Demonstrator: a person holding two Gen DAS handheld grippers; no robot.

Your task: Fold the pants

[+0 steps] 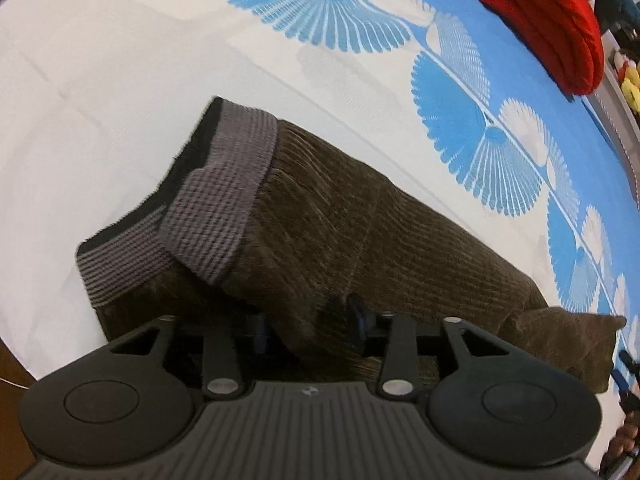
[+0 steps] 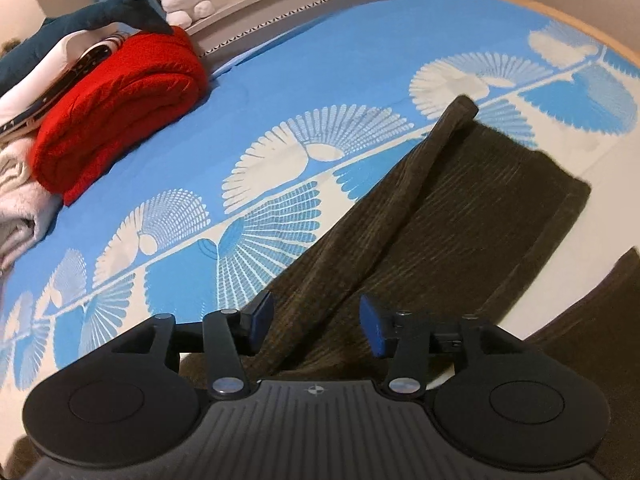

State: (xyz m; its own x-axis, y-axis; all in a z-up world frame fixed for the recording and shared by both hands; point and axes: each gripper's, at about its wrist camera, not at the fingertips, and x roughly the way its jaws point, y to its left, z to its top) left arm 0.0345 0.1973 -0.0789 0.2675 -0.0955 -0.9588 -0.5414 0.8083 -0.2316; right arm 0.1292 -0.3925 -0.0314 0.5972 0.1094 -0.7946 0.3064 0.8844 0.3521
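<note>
Dark brown corduroy pants point(image 1: 360, 232) with grey ribbed cuffs point(image 1: 224, 200) lie on a blue and white bedspread point(image 1: 120, 80). My left gripper point(image 1: 310, 326) has its fingers spread, with a fold of the pants lying between the blue pads. In the right wrist view the pants point(image 2: 460, 208) lie folded over themselves, one narrow fold running diagonally. My right gripper point(image 2: 318, 326) is open, its blue pads point(image 2: 372, 330) on either side of that fold, just above the cloth.
A folded red knit blanket point(image 2: 120, 108) lies at the far side of the bed, also in the left wrist view point(image 1: 560, 28). A shark plush point(image 2: 100, 12), other soft toys and pale folded laundry point(image 2: 20, 196) sit beside it. The bed's wooden edge point(image 2: 560, 12) curves at right.
</note>
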